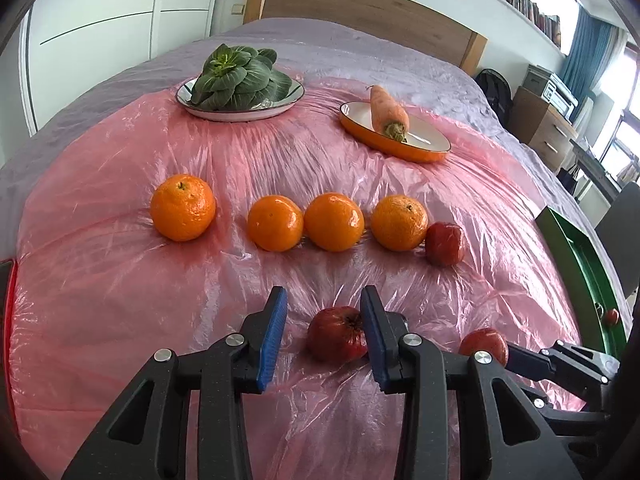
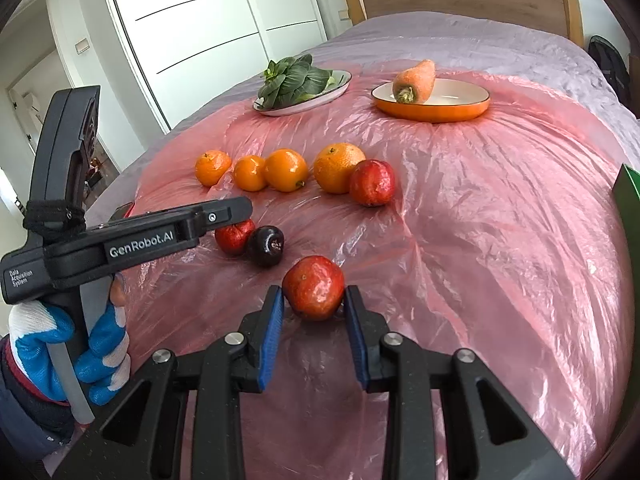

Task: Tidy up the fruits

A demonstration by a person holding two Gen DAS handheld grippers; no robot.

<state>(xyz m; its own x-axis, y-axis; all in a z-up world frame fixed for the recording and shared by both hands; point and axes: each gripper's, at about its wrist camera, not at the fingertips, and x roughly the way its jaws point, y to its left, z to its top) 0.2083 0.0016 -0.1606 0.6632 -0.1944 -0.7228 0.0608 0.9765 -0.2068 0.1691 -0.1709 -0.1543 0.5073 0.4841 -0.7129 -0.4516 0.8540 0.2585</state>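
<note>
Fruit is spread over the pink plastic sheet [image 1: 120,288] covering the bed. I see four oranges [image 1: 334,222] lined up in a row across the middle, the leftmost orange [image 1: 183,207] set a bit apart, and a red apple [image 1: 445,244] touching the right end of that row. My left gripper [image 1: 324,338] has its jaws partly apart with a dark red apple [image 1: 336,334] between them: the right pad sits against the apple, the left pad is clear of it with a visible gap, so no grip there. In the right wrist view a second dark, almost black fruit [image 2: 265,246] sits just beside a small red one [image 2: 235,236] under the left gripper's tip; which of these is the one between the left jaws I can't tell. My right gripper [image 2: 314,314] has both blue pads pressed on a red apple [image 2: 314,288], jaws narrowed onto it, apple low against the sheet; whether it is lifted I can't tell. A gloved hand [image 2: 80,344], blue and white, holds the left gripper's handle. Far side of the sheet: leafy greens [image 1: 240,80] on a white plate [image 1: 188,98], and a carrot [image 1: 388,112] in an orange dish [image 1: 400,146]. Green tray [image 1: 580,264] at the right edge.
</note>
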